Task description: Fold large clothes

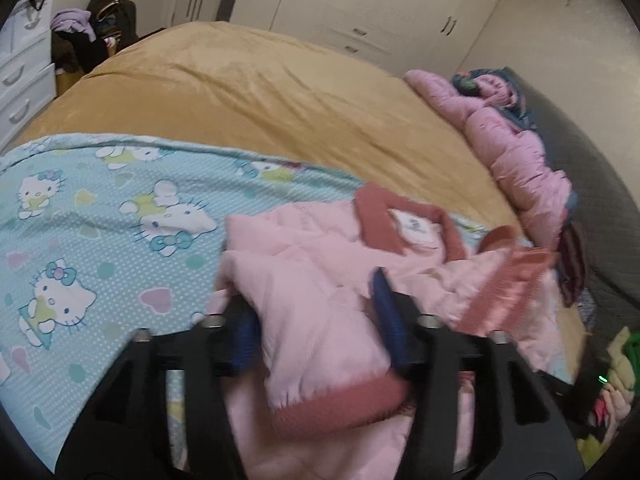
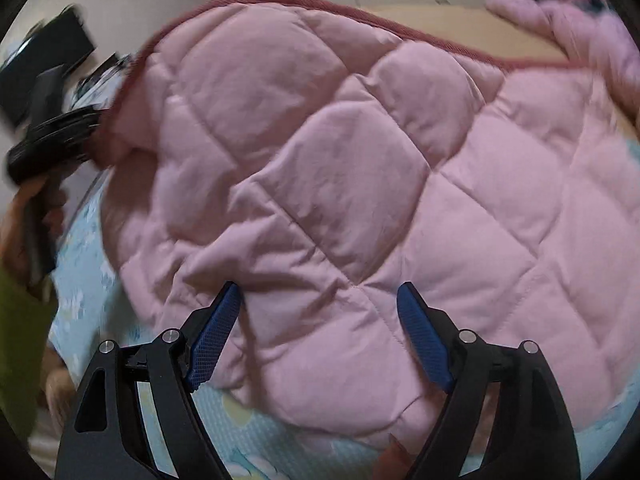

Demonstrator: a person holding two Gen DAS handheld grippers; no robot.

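A pink quilted jacket (image 1: 320, 264) with dark pink trim lies on a light blue cartoon-cat sheet (image 1: 100, 208) on the bed. My left gripper (image 1: 312, 304) has its blue pads wide apart with a fold of the jacket's hem bunched between them; how firmly the pads bear on it is unclear. In the right wrist view the jacket (image 2: 360, 168) fills the frame, its hem lifted at the far left where the left gripper (image 2: 52, 144) holds it. My right gripper (image 2: 320, 300) is open, its pads spread just over the jacket's near edge.
A tan blanket (image 1: 260, 92) covers the far bed. A pink padded garment (image 1: 516, 148) lies along the right edge. White drawers (image 1: 24, 80) and a clothes pile (image 1: 96, 28) stand at the far left. Wardrobe doors (image 1: 360, 0) line the back wall.
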